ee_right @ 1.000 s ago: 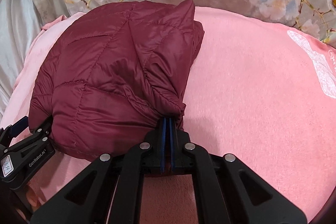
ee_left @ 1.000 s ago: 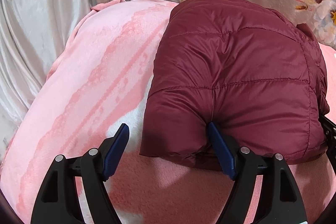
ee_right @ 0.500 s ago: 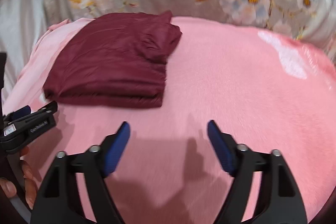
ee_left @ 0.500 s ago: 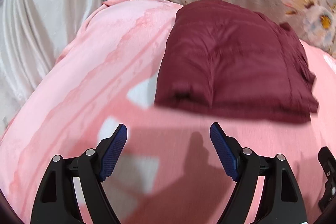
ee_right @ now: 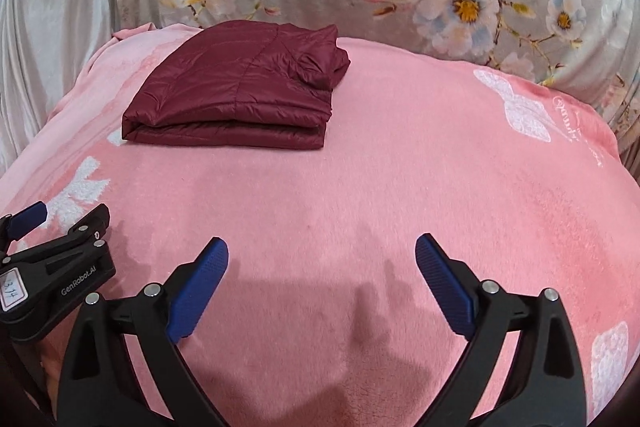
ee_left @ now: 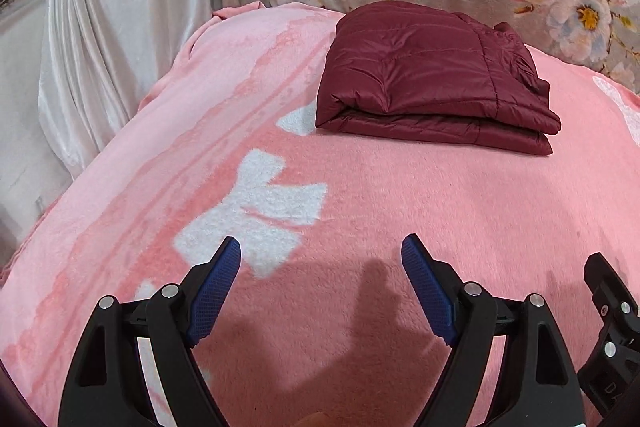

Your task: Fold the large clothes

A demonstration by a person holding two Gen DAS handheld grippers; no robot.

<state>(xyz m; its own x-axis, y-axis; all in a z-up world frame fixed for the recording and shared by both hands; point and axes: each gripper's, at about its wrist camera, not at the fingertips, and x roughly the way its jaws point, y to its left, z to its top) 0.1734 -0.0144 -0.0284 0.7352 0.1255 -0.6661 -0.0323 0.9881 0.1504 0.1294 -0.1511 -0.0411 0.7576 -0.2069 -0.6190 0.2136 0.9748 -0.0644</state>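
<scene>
Withdrawal is the step in hand, judging by the layout. Left gripper [ee_left: 321, 253]: jaws apart, nothing between them, well clear of the folded maroon jacket [ee_left: 432, 79], which lies flat toward the far side of the pink blanket [ee_left: 360, 187], nearer its left edge. Right gripper [ee_right: 322, 253]: jaws have just been opening, now wide apart and empty. Retract both level and straight so no finger snags the stacked layers; inspect the front edge for alignment.
</scene>
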